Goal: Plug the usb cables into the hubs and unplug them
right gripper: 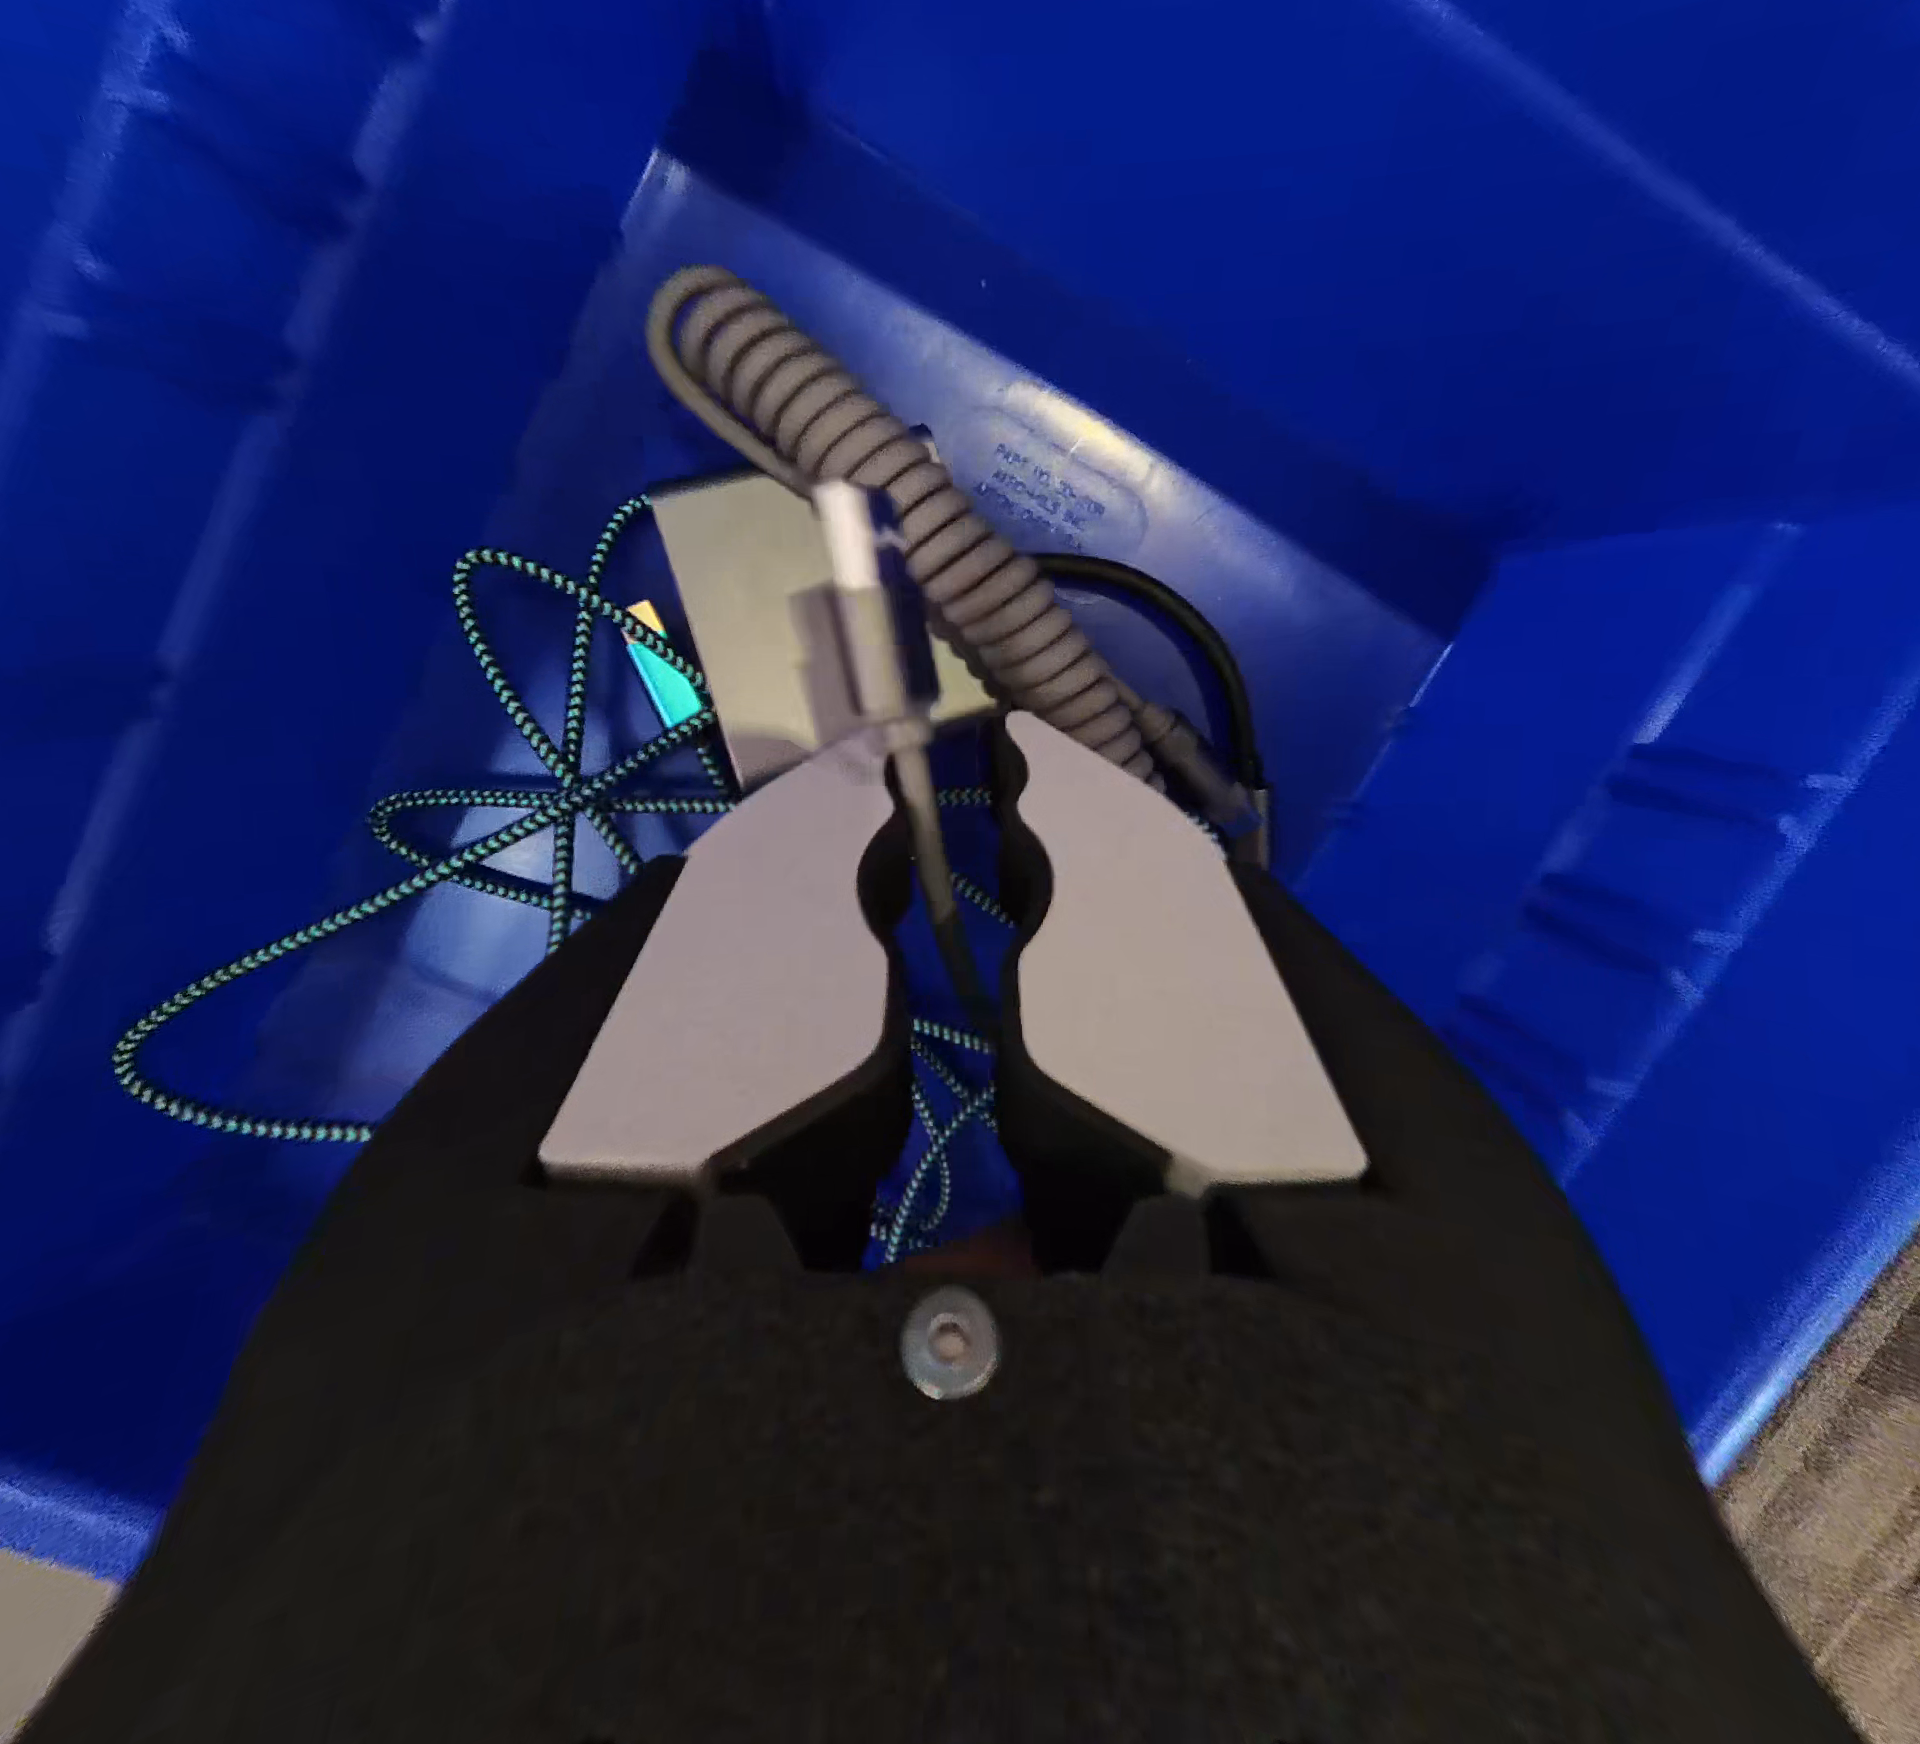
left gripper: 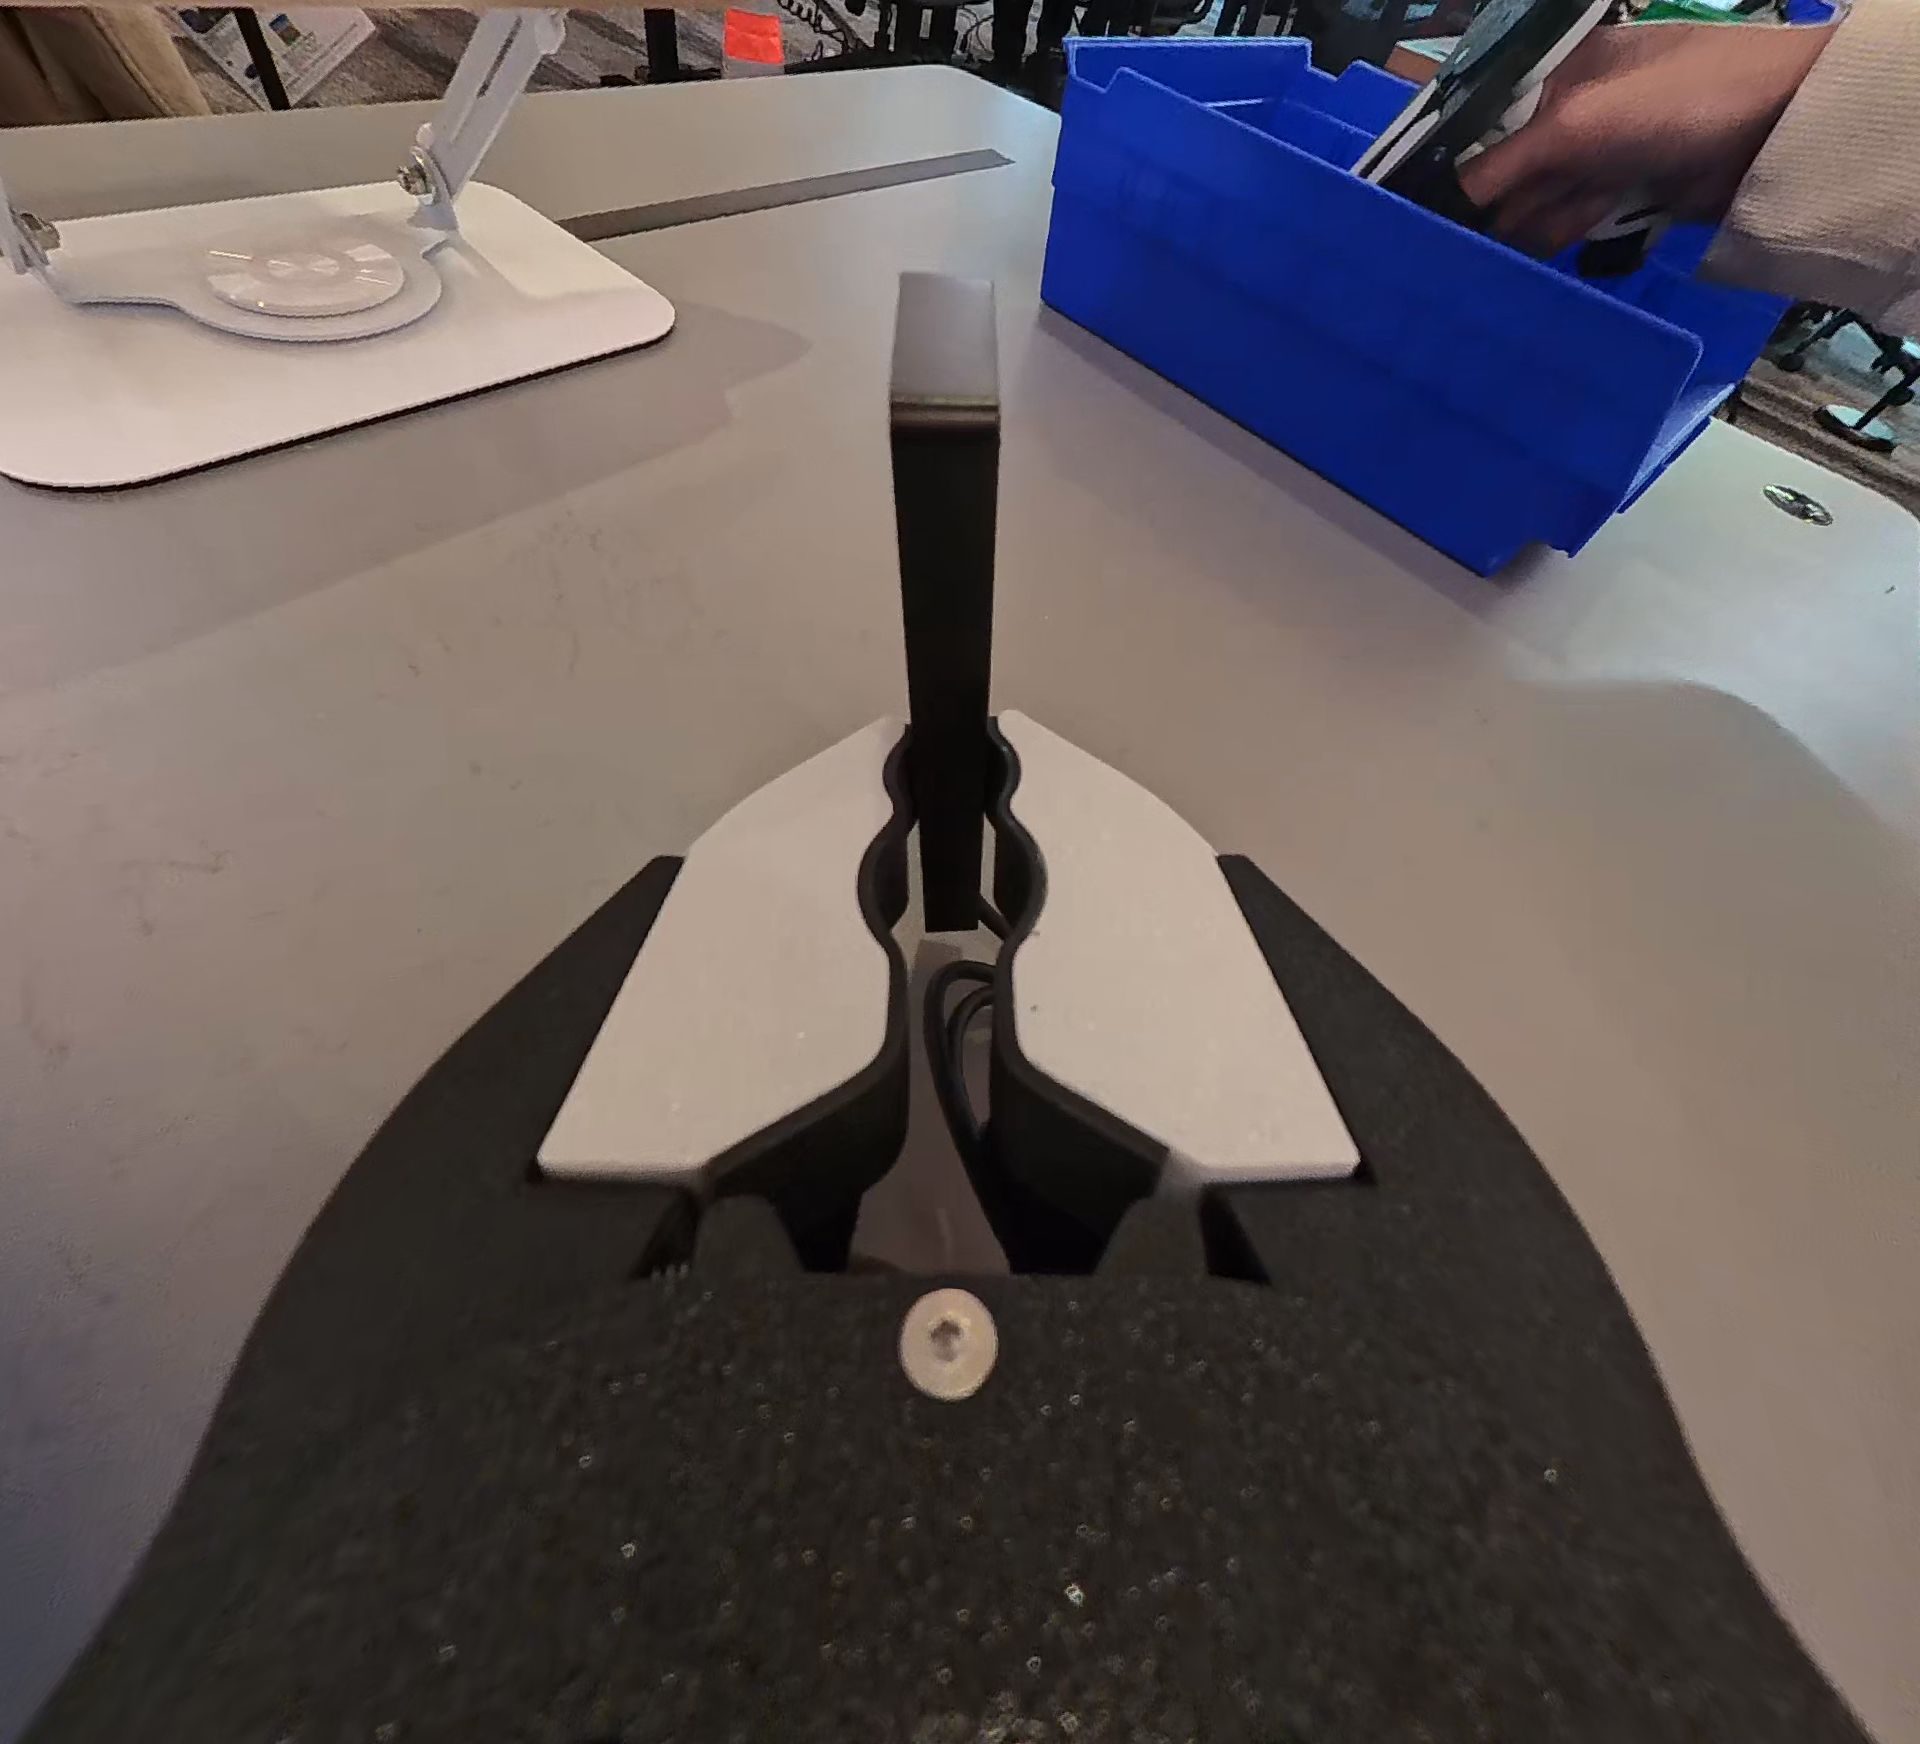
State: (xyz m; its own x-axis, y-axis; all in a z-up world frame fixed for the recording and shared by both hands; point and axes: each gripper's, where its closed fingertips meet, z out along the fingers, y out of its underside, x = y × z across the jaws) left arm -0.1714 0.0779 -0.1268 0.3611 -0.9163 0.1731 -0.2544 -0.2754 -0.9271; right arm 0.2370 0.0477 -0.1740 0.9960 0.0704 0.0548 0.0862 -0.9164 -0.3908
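Your left gripper (left gripper: 948, 738) is clamped on a slim black rectangular USB hub (left gripper: 945, 551). Both white fingers (left gripper: 769, 946) press against its narrow sides near the tips. The hub stands on edge and projects forward over the grey table (left gripper: 416, 759), with its thin black lead (left gripper: 951, 1050) looping back between the fingers.

Your right gripper (right gripper: 940, 759) is lowered into the blue plastic bin (right gripper: 1351, 188), and the jaws stand narrowly apart. A grey cable (right gripper: 925, 863) runs through the gap, and its silver USB plug (right gripper: 862, 614) projects just beyond the fingertips. The left finger (right gripper: 769, 946) touches the cable. A strip of space shows between the cable and the right finger, so you cannot tell whether the cable is firmly gripped.

Contents of the bin, counted in the right wrist view:
- One flat silver-grey rectangular hub (right gripper: 748, 614), lying on the bin floor under the plug.
- One grey coiled cable (right gripper: 935, 531), lying diagonally across the hub's far side.
- One teal-and-black braided cable (right gripper: 499, 821), loosely looped to the left, with a teal plug (right gripper: 665, 676) against the hub's edge.
- One smooth black cable (right gripper: 1195, 624), arching at the right.

The left wrist view shows one bin (left gripper: 1351, 323) on the table's right side. The right gripper (left gripper: 1475, 125) and the hand (left gripper: 1621, 136) holding it reach into this bin. One white metal stand (left gripper: 312, 344) occupies the left of the table.
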